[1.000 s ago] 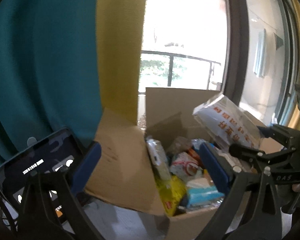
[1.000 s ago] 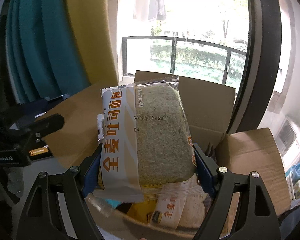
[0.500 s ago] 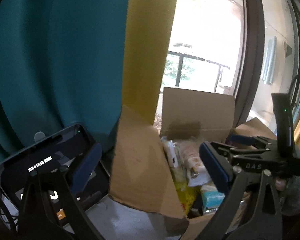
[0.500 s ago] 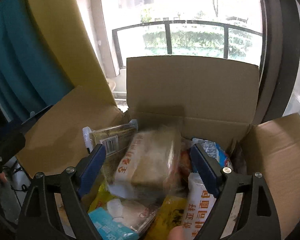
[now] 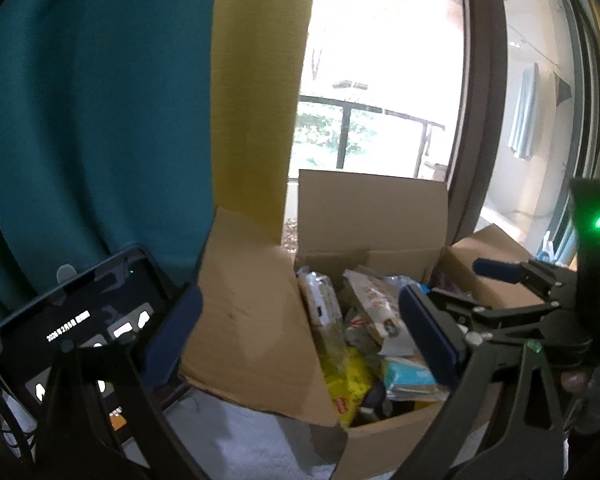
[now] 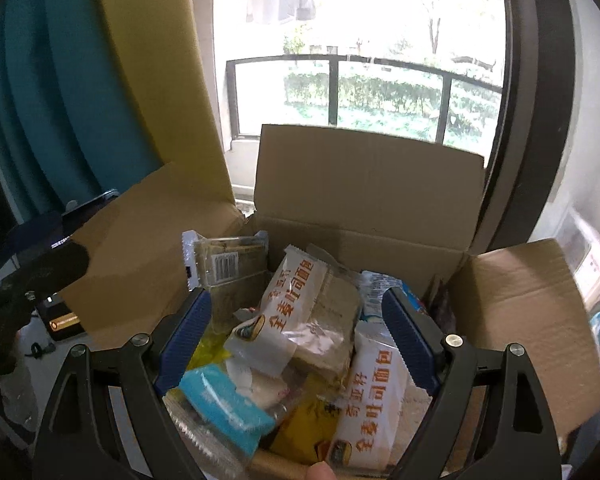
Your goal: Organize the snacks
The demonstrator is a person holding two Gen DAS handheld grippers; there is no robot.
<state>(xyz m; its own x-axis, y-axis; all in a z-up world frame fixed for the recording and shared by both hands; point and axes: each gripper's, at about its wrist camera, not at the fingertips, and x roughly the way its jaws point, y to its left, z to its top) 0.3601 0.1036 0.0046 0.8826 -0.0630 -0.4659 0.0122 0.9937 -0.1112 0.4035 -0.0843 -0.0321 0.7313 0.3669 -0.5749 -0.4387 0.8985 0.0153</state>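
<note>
An open cardboard box [image 6: 364,184] holds several snack packs. A whole-wheat bread pack with orange writing [image 6: 300,320] lies tilted on top of the pile. A second pack of the same kind [image 6: 372,396] leans at the front right. My right gripper [image 6: 296,312] hovers over the box, open, its blue pads apart from the bread. In the left wrist view the box [image 5: 252,320] sits ahead. My left gripper [image 5: 298,300] stands open and empty before its left flap, with the right gripper [image 5: 472,284] over the box's right side.
A blue pack [image 6: 224,404], a yellow bag [image 6: 312,420] and a clear-wrapped pack [image 6: 224,268] fill the box. A lit tablet [image 5: 72,320] stands left of it, before teal [image 5: 80,120] and yellow [image 5: 256,100] curtains. Behind is a window with a black railing [image 6: 340,64].
The bread pack that stood clamped in my right gripper a second ago has dropped into the box, and those jaws stand free. The left gripper has barely moved.
</note>
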